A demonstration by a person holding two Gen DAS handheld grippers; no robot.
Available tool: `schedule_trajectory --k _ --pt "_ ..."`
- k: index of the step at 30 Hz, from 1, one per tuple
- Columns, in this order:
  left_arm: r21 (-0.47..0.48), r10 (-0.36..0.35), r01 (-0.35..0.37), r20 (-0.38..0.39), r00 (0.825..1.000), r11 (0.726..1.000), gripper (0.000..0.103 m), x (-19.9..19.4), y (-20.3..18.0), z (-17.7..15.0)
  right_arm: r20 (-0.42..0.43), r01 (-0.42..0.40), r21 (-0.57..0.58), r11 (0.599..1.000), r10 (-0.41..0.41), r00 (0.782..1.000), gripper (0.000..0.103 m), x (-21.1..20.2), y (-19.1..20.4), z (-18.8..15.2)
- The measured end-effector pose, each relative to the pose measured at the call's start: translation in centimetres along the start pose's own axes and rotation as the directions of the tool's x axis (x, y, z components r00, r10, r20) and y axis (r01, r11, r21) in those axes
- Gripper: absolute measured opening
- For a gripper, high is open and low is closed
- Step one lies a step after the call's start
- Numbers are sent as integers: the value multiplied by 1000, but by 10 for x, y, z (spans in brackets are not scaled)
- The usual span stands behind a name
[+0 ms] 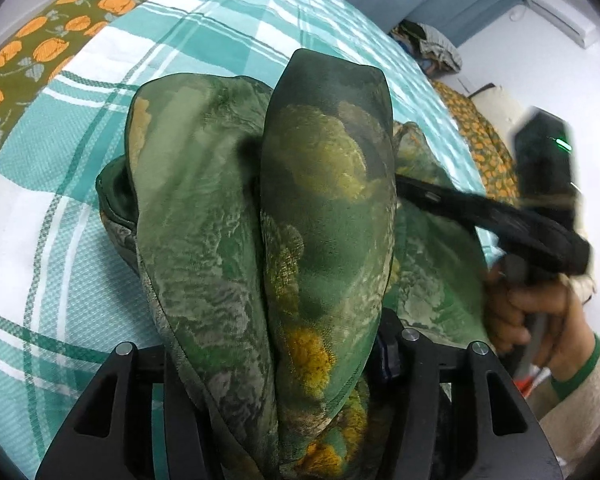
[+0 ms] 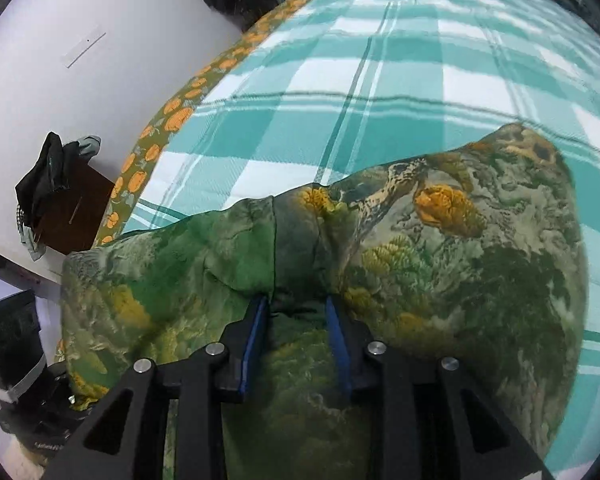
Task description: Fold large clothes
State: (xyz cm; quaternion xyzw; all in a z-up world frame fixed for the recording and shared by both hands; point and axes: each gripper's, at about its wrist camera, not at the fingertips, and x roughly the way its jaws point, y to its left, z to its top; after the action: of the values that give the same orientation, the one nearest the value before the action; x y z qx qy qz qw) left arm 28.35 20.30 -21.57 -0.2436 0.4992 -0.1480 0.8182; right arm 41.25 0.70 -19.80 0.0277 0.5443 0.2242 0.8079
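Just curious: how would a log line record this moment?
task: folding | left gripper: draped in green garment | right gripper: garment between fingers | surface: checked bedspread

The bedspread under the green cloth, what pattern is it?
Teal and white plaid bedspread, clearest in the right wrist view.

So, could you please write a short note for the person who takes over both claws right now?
Left claw: draped by the green printed garment, so its fingers are hidden; I cannot tell if it grips.
Right claw: open, blue pads on either side of a fabric ridge, not closed on it.
Garment: bunched on the teal checked bedspread, partly lifted over the left claw.
Done: no neat fold is visible yet.
Left: probably close the right claw on the ridge, spread the garment flat on the bed, then fold.
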Motion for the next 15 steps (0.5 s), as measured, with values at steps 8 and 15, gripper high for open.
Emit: schedule_trajectory --k 8,15 --pt "-6 -11 11 23 1000 1000 55 -2 1 -4 156 30 -221 975 5 988 33 -105 25 -104" --pt "3 -10 10 33 999 1000 58 0 2 -12 138 110 -203 973 -83 987 33 -94 11 -167"
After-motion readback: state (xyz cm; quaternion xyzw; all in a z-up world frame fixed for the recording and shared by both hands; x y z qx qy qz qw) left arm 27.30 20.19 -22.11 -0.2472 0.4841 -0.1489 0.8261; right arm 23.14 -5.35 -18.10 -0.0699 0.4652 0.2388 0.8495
